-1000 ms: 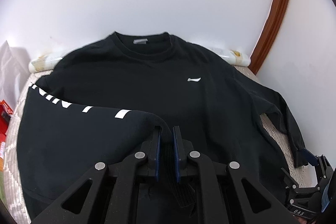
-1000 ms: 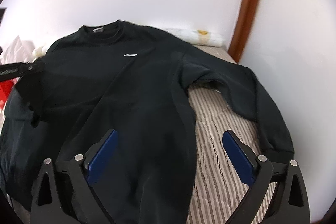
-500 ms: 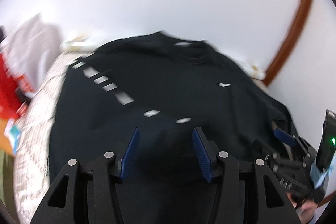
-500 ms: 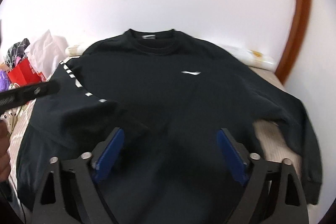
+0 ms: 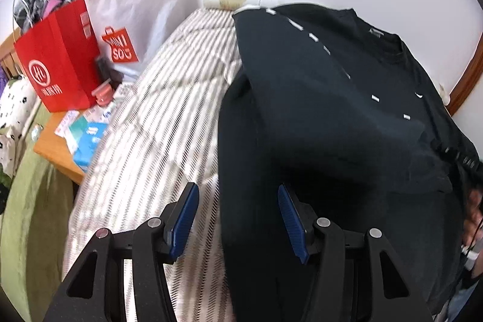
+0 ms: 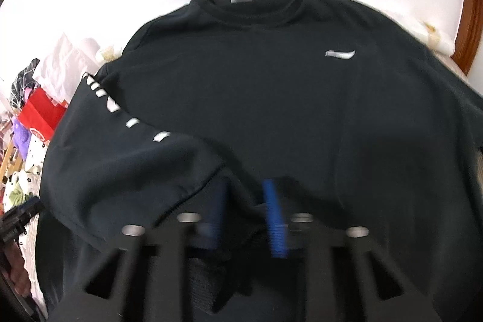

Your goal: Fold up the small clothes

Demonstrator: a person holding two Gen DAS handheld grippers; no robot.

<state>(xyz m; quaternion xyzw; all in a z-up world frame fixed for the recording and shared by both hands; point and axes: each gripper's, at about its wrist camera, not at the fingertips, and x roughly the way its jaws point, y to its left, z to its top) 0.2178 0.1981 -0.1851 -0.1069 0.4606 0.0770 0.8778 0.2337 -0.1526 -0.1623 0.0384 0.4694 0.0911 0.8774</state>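
Note:
A black sweatshirt (image 6: 271,98) lies flat on the striped bed, neck toward the wall. Its left sleeve (image 6: 126,153), with white lettering, is folded across the body. The sweatshirt also shows in the left wrist view (image 5: 332,116). My left gripper (image 5: 238,216) is open and empty above the sweatshirt's left edge, where fabric meets bed. My right gripper (image 6: 246,216) is blurred; its jaws stand partly closed around the sleeve's cuff, with dark cloth between the blue pads. Whether they grip it is unclear.
The striped bed cover (image 5: 157,122) lies left of the sweatshirt. A red paper bag (image 5: 57,56) and a white bag (image 5: 135,2) stand on a wooden side table (image 5: 57,153) with small boxes. A wooden frame (image 6: 471,20) runs up the right wall.
My left gripper let go of the sleeve, opened and swung left toward the bed's edge. My right gripper moved onto the folded sleeve's cuff and its jaws narrowed.

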